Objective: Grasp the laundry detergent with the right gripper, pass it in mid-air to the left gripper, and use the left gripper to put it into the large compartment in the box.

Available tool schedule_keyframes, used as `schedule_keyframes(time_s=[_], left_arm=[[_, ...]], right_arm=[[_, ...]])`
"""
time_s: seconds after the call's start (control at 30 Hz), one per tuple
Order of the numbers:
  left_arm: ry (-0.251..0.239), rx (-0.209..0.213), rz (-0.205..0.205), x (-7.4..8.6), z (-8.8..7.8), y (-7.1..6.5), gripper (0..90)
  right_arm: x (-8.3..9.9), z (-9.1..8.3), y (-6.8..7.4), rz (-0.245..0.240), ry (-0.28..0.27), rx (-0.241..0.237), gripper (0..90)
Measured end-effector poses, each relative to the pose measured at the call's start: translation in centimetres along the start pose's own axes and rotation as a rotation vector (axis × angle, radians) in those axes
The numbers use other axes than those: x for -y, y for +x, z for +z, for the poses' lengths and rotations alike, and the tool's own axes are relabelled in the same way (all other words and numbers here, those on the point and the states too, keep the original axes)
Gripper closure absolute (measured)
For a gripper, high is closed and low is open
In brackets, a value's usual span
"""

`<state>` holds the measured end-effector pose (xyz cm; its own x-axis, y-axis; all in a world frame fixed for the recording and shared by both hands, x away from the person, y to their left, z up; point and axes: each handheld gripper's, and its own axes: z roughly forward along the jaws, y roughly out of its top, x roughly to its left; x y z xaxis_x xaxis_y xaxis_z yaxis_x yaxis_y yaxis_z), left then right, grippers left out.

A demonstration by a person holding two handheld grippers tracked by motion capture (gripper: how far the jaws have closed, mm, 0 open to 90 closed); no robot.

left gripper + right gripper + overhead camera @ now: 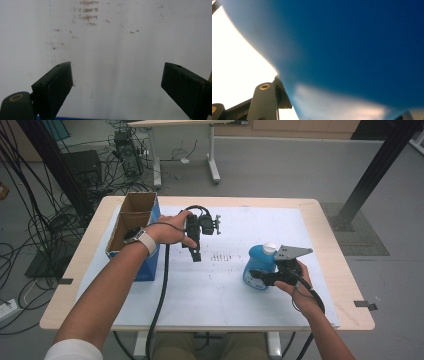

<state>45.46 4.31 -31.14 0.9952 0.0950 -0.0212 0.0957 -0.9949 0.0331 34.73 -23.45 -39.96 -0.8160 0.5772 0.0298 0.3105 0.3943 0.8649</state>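
Right gripper [260,276] clamped low on blue bottle [257,265]; left gripper [196,255] wide, empty. Risk: rounded, smooth body slipping or tipping on lift.

The bottle [260,266] is looking like smooth, glossy blue plastic with a white cap. The box [131,222] is showing raw brown cardboard inside. The tabletop [334,270] is looking like pale wood under a matt white, scuffed sheet [220,285]. The jaws are looking matt black.

Even indoor light, soft focus, right gripper view blurred, overexposed
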Motion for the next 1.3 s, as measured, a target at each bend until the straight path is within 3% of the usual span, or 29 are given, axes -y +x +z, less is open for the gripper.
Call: schedule_keyframes(time_s=[1.3], left_arm=[[0.0,0.002,0.0,0.09,0.11,-0.05,10.8]], right_arm=[[0.03,0.04,-0.12,-0.01,-0.006,-0.011,42.4]])
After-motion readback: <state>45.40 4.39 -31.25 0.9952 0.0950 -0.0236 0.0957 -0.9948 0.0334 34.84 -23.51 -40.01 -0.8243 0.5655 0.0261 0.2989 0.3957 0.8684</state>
